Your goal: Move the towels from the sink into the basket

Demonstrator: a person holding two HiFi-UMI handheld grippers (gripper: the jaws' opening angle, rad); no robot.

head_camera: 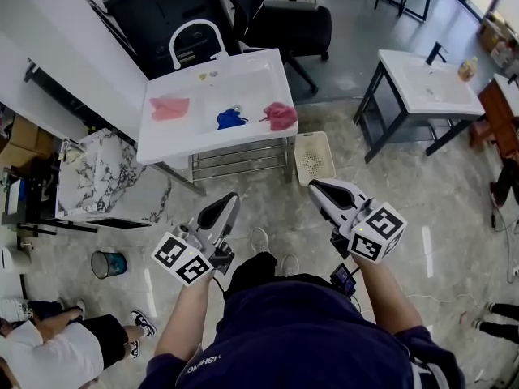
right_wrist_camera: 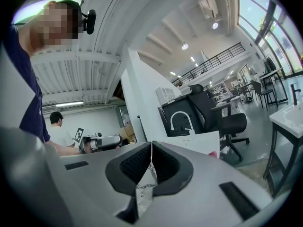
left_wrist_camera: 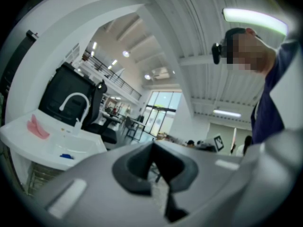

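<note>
The white sink (head_camera: 251,71) stands ahead of me on a metal frame. On its left side lies a pale pink towel (head_camera: 169,108). A blue towel (head_camera: 230,119) sits in the basin, and a darker pink towel (head_camera: 280,115) rests at the right edge. The white basket (head_camera: 315,156) stands on the floor just right of the sink. My left gripper (head_camera: 232,200) and right gripper (head_camera: 316,186) are held side by side, well short of the sink, both shut and empty. The left gripper view shows its shut jaws, with the pink towel (left_wrist_camera: 37,126) and blue towel (left_wrist_camera: 66,156) far off.
A second sink (head_camera: 430,83) on a dark frame stands at the right. A black office chair (head_camera: 284,23) is behind the first sink. A marbled slab (head_camera: 105,177) leans at the left, with a small bin (head_camera: 108,263) near it. A person (head_camera: 49,347) sits at bottom left.
</note>
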